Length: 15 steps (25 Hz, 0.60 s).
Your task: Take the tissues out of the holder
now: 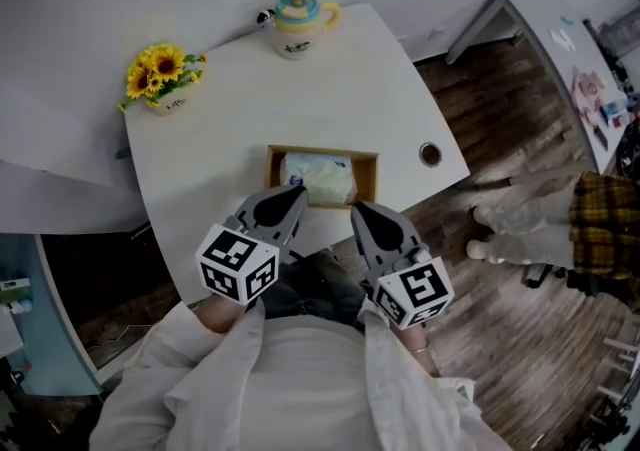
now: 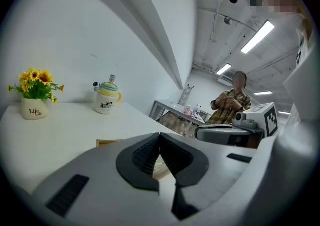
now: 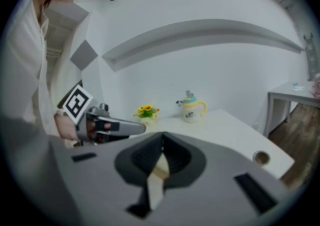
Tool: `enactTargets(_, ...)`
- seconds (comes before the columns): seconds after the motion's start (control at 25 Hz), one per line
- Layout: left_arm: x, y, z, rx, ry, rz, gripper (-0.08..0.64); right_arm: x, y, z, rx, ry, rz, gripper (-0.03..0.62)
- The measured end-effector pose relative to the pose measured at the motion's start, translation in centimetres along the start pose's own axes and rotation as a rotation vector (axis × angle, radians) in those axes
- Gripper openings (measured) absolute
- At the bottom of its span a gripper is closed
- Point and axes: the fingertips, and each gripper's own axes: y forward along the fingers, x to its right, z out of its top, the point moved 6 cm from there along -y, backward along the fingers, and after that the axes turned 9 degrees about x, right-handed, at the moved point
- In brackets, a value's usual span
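A wooden tissue holder [image 1: 369, 179] lies on the white table [image 1: 330, 89] near its front edge. A pale pack of tissues [image 1: 322, 177] fills it. My left gripper [image 1: 296, 195] hovers at the holder's near left corner, jaws shut with nothing between them. My right gripper [image 1: 361, 210] sits just short of the holder's near right corner, also shut and empty. In the left gripper view the jaws [image 2: 160, 138] meet at their tips, and a strip of the holder [image 2: 107, 143] shows beyond. In the right gripper view the jaws [image 3: 162, 138] are closed too.
A pot of sunflowers [image 1: 160, 79] stands at the far left of the table and a lidded yellow mug [image 1: 298, 24] at the far edge. A round cable hole [image 1: 430, 153] is at the right. A person in a plaid shirt [image 1: 600, 224] stands on the wooden floor to the right.
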Motion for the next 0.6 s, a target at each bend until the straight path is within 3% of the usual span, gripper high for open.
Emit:
enactTargets(0.16, -0.4, 0.2, 0.2, -0.011, 0.014, 0.006, 0.018, -0.1, 0.1, 0.1, -0.017, -0.001, 0.042, 0.009)
enactTargets(0.24, -0.6, 0.3, 0.1, -0.032, 0.063, 0.003, 0.018, 0.2, 0.0, 0.1, -0.02, 0.007, 0.048, 0.009)
enactTargets(0.44, -0.2, 0.9, -0.9, -0.129, 0.189, -0.135, 0.018, 0.5, 0.1, -0.3, -0.037, 0.026, 0.068, 0.009)
enactTargets(0.6, -0.8, 1.0, -0.6, -0.125, 0.25, -0.153, 0.019, 0.6, 0.2, -0.9, -0.062, 0.035, 0.083, 0.009)
